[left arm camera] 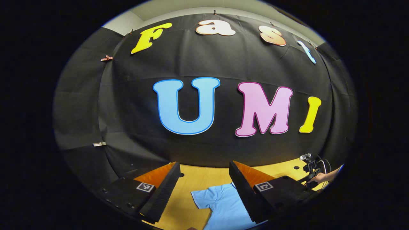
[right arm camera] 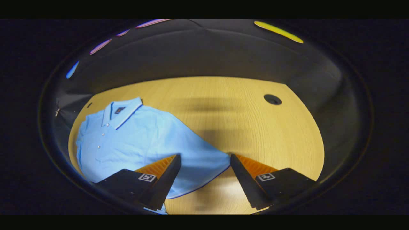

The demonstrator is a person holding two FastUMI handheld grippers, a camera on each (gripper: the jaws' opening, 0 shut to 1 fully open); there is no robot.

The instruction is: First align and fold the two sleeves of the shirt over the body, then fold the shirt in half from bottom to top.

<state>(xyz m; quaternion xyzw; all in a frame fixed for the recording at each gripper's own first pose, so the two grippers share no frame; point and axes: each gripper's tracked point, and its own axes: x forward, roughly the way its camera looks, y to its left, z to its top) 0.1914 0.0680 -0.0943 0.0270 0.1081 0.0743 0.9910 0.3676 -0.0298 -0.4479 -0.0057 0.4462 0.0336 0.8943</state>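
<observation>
Your right gripper hangs above the tabletop with its jaws spread wide and nothing between them; the light blue shirt lies flat ahead and to the left in the right gripper view, collar toward the far edge, buttons running down the front, and its near sleeve reaches into the gap between your fingers without touching either one. Your left gripper is also wide open and holds nothing; it sits higher and points mostly at the booth's black wall, with the shirt low in the frame, one sleeve spread on the wood between the fingers and below them. The left gripper view gives you the other gripper far off at the right with a hand on it, above the tabletop's far right corner. The right gripper view gives you the whole upper body of the shirt and a round cable hole in the wood at the far right. To the right of the shirt the wood is bare up to its curved edge; the shirt's left side lies close to the tabletop's left edge.
</observation>
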